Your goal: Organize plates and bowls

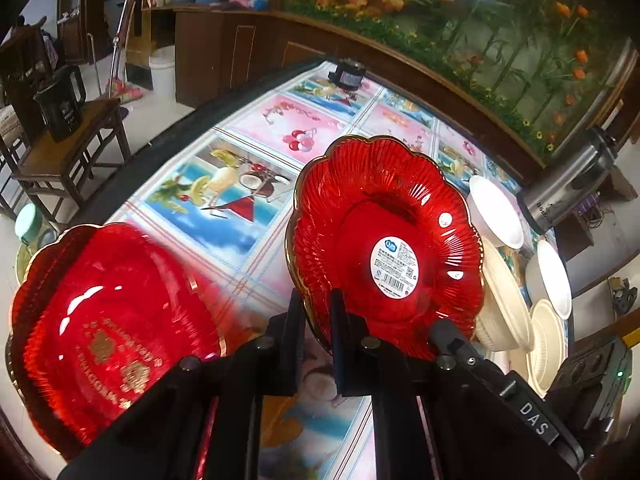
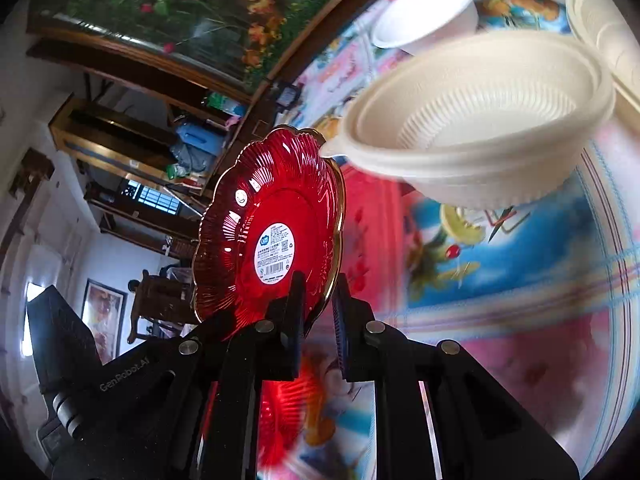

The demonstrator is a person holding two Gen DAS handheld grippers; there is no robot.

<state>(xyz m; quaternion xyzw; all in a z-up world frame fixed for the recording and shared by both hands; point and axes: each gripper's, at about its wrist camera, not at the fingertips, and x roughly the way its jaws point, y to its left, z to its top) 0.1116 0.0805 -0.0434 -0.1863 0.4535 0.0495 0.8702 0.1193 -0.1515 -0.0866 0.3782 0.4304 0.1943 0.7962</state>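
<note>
Because each red plate [image 1: 384, 248] [image 2: 268, 228] looks rigid, glossy and slippery, we clamp it at its scalloped rim, at 6 o'clock. Both the left gripper [image 1: 318, 336] and right gripper [image 2: 320, 320] are closed on one, tilted above the table [image 1: 240, 216]. White bowls [image 1: 504, 292] lie at 3 o'clock.

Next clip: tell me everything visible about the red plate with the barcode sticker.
The red plate looks like translucent glass or plastic, with ribbed, scalloped petals, a thin gold rim and a round white barcode sticker at its centre. It is off the patterned table and stands nearly on edge, sticker face toward the cameras. The left gripper has its jaws shut on the lower rim. In the right wrist view the right gripper pinches the rim of what appears to be the same plate.
</note>
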